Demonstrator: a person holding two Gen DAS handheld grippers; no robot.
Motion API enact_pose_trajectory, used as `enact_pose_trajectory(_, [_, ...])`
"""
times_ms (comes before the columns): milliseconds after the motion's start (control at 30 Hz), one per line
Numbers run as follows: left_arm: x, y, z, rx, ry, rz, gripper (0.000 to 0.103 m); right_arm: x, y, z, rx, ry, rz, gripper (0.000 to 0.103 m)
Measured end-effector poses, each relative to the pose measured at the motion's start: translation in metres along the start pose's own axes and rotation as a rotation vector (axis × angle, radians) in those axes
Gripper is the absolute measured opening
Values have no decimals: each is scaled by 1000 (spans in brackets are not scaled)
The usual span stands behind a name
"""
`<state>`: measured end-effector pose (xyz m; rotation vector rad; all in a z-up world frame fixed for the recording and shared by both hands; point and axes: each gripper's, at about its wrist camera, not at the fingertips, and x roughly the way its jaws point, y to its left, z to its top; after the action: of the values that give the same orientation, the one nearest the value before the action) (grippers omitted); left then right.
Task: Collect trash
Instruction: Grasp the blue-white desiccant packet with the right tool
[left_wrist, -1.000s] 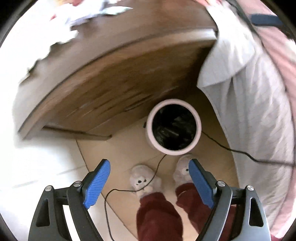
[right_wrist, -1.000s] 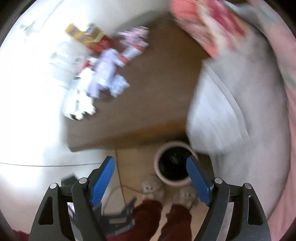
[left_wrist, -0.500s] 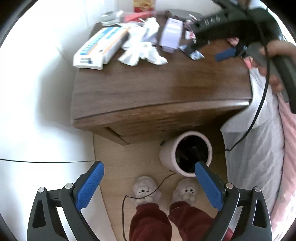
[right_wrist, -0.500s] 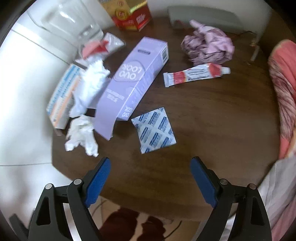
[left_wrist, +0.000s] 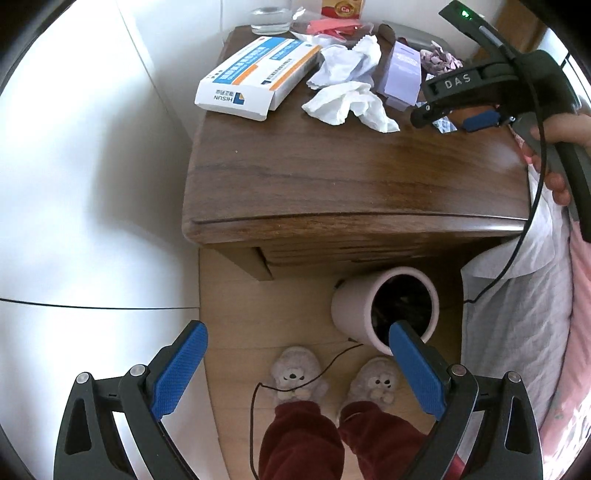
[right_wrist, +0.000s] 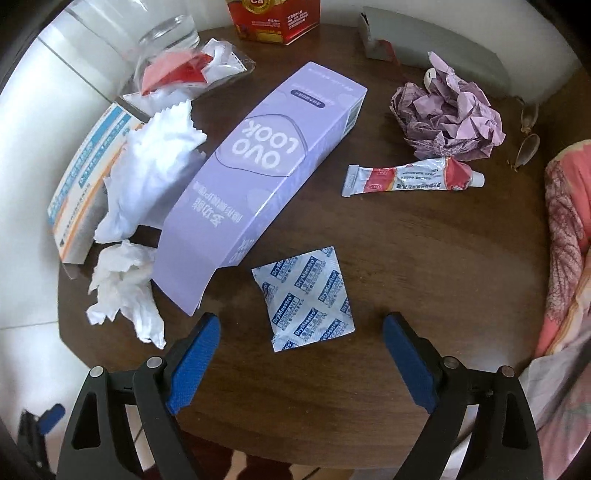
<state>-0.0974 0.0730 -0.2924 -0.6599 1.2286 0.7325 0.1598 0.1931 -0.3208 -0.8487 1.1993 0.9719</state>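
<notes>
My right gripper hangs straight down over the wooden nightstand, its jaws opening, with nothing touching the pads. A blue-printed desiccant sachet lies flat just ahead of the fingertips. Around it lie a purple carton, two crumpled white tissues, a purple paper wad and a squeezed tube. My left gripper is open and empty above the floor. Its right pad overlaps the pink bin with a black liner. In the left wrist view the right gripper is over the table.
A white medicine box, a glass, a red carton and a grey case stand along the back. Bedding borders the right side. A person's slippered feet and a black cable are on the floor.
The right gripper swung from beside the bin to over the tabletop and sank closer to the sachet, jaws wider. The left gripper pulled back from the bin and rose, jaws wider.
</notes>
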Motion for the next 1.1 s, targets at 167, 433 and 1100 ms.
enact_pose_trajectory(167, [-3, -1, 3, 12, -10, -5, 99, 1, 10, 4, -17, 25, -26, 82])
enact_pose_trajectory(433, [-14, -9, 6, 35, -52, -14, 99, -9, 19, 10, -5, 1, -20, 26])
enact_pose_trajectory(1100, [-23, -51, 131, 237, -282, -90, 99, -63, -18, -33, 164, -86, 241, 14])
